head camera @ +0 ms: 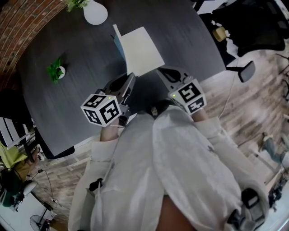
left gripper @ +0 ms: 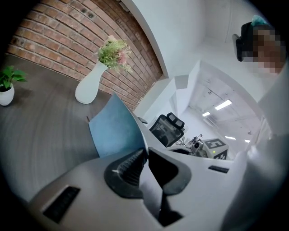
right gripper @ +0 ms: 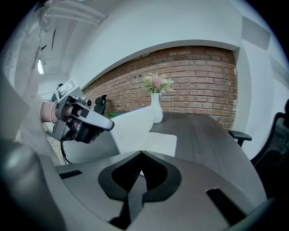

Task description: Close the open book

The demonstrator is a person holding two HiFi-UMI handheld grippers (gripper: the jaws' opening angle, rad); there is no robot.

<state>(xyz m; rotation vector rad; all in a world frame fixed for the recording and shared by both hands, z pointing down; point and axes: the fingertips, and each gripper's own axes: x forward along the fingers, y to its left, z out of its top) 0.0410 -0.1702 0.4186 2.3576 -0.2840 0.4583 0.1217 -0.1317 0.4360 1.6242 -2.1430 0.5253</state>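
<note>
The open book (head camera: 141,50) lies on the dark table (head camera: 72,99) just beyond both grippers, white pages up. Its blue cover (left gripper: 116,131) stands raised on the left side, and a white leaf (right gripper: 131,124) curls up beside the flat page. My left gripper (head camera: 130,78) is close to the book's near left corner; in its own view the jaw tips (left gripper: 146,151) meet with nothing between them, the cover behind. My right gripper (head camera: 160,71) sits at the near right corner, jaws (right gripper: 141,153) shut and empty. Neither touches the book that I can see.
A white vase with flowers (head camera: 95,12) stands at the table's far edge by the brick wall, and a small potted plant (head camera: 56,70) stands at the left. An office chair (head camera: 246,70) sits off the table's right side. The table's near edge runs under my hands.
</note>
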